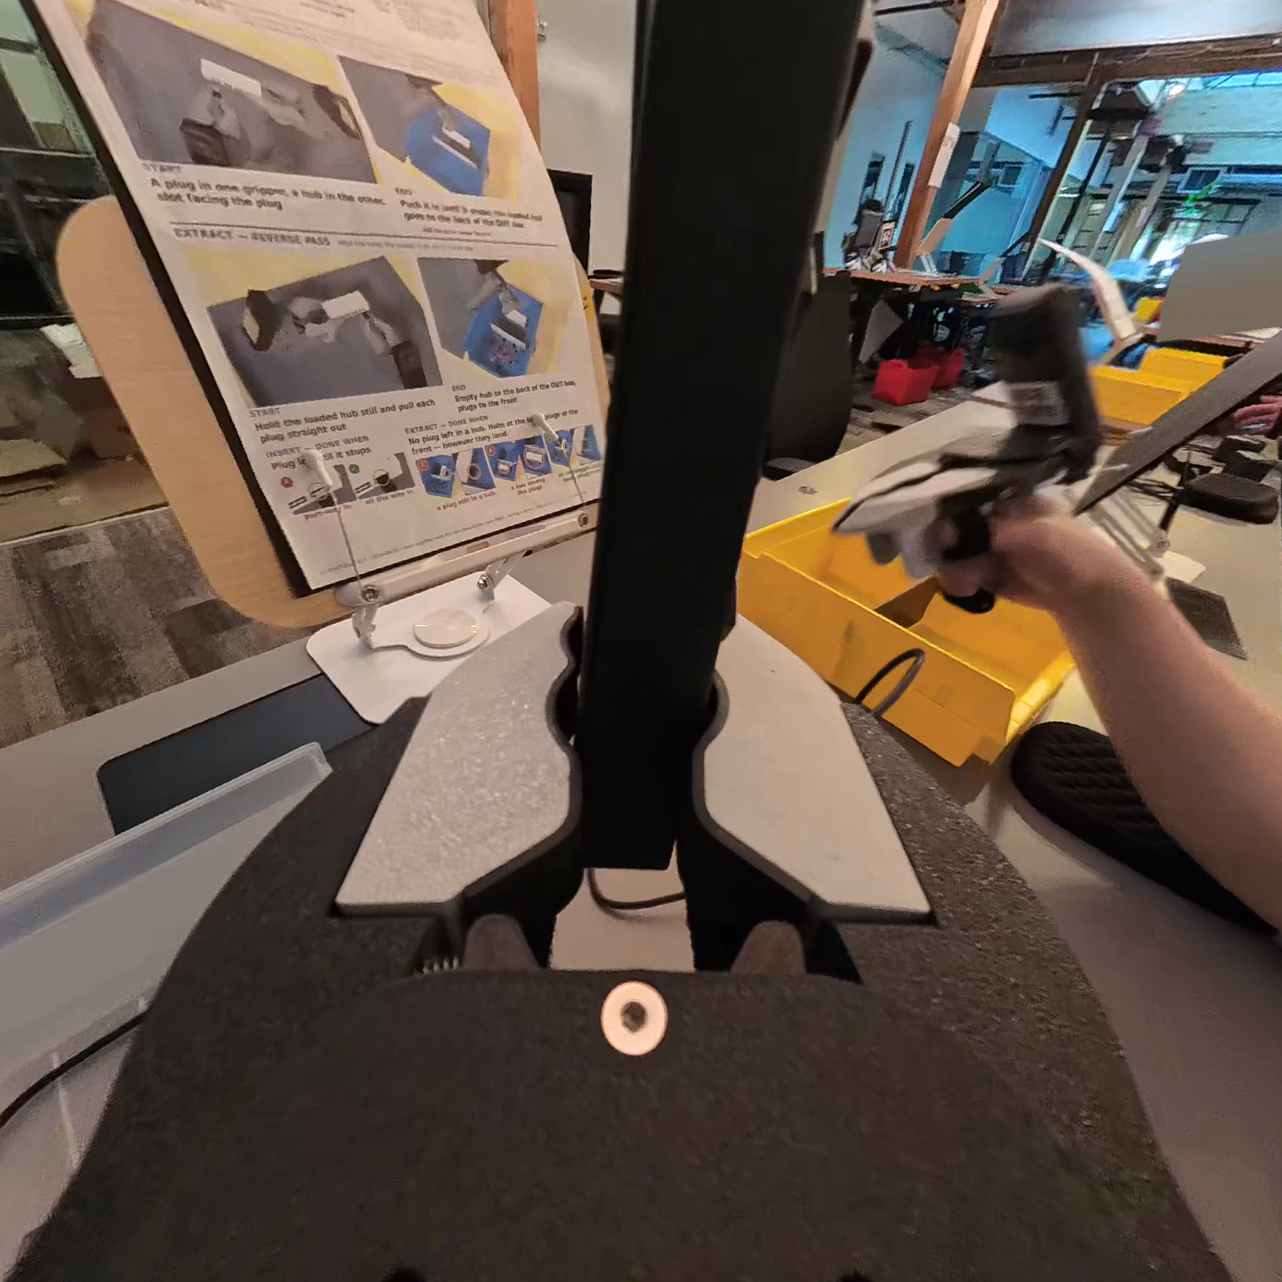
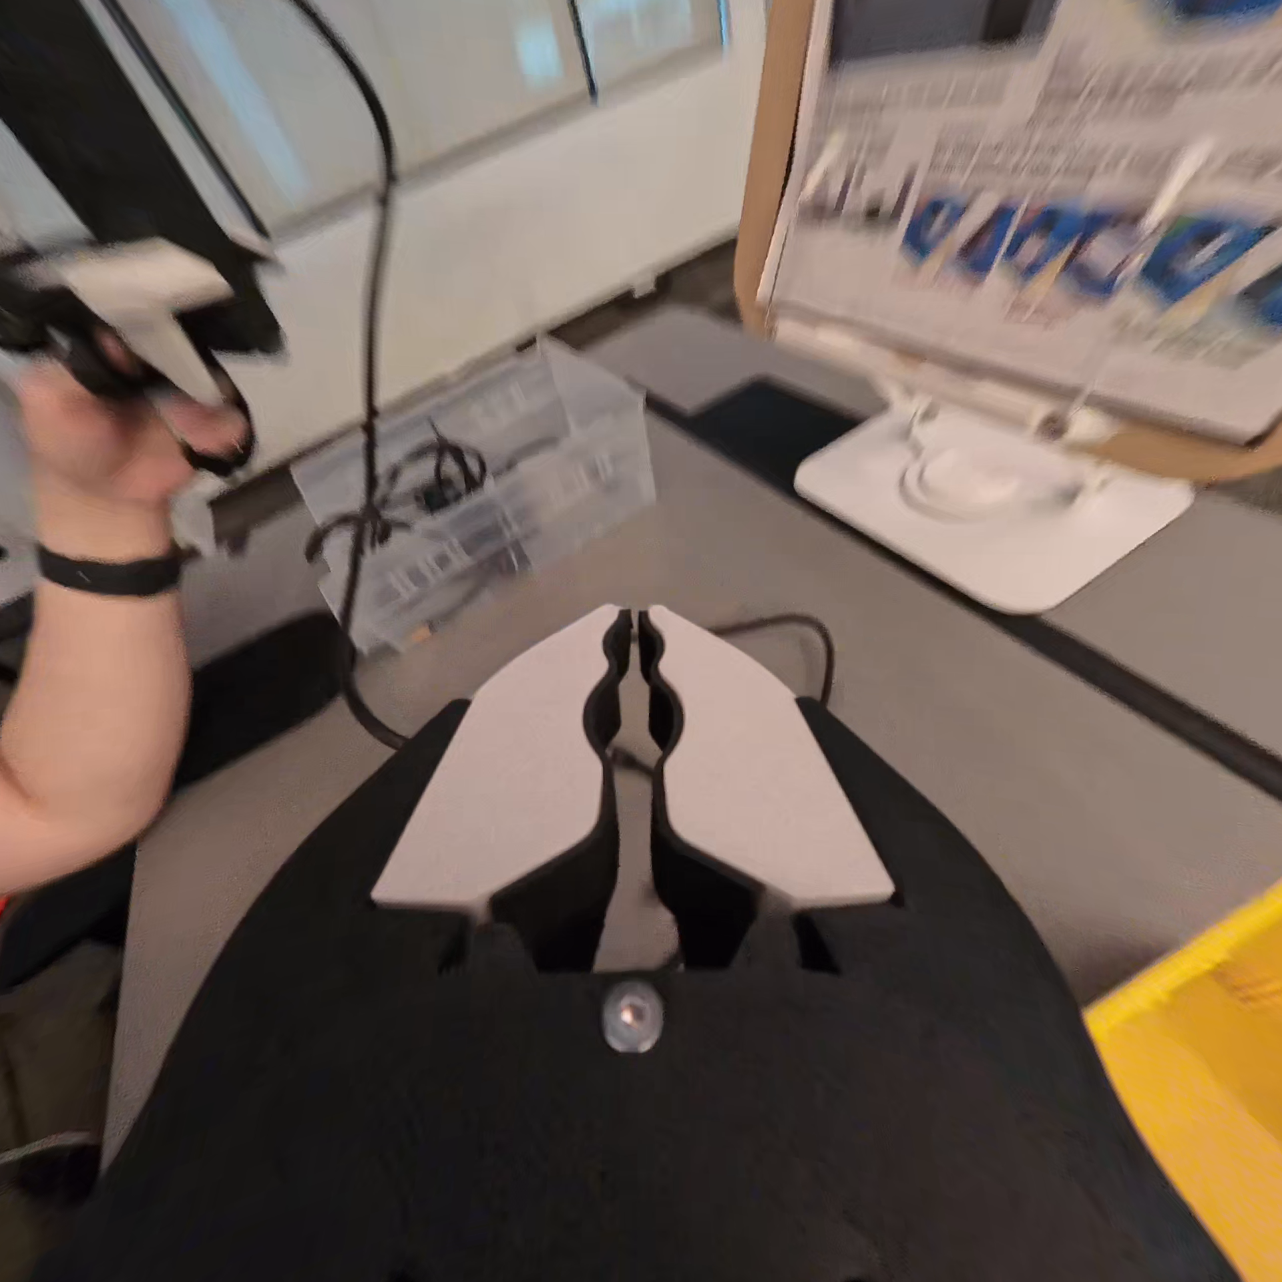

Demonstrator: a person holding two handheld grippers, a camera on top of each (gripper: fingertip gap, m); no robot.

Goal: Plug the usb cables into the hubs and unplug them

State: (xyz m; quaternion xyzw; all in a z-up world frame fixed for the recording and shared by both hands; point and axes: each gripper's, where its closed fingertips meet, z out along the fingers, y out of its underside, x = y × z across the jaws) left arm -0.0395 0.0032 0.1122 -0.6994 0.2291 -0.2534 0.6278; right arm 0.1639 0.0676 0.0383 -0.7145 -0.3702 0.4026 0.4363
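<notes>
Black and long, the hub (image 1: 701, 347) stands upright in the left gripper (image 1: 635, 701), whose pale fingers (image 1: 479, 777) are clamped on its lower end; a thin cable (image 1: 624, 898) curls just beneath it. In the left wrist view the right gripper (image 1: 922, 506) hovers at about 3 o'clock from the hub, above the yellow bin (image 1: 895, 659), and is blurred with motion. In its own view its fingers (image 2: 534, 756) are nearly together, and no plug can be seen between them. A dark cable (image 2: 374, 291) hangs from the hub's end down toward the clear box (image 2: 485, 492) at 11 o'clock, where more cables lie tangled. An instruction sheet on a stand (image 1: 347, 277) sits at 10 o'clock from the hub, at the back of the grey desk (image 2: 971, 728).

Judging by this, the work is between plugs: hub held ready, right hand apparently empty. The next move likely calls for taking a plug, lining it up with a slot, and holding the hub steady.
</notes>
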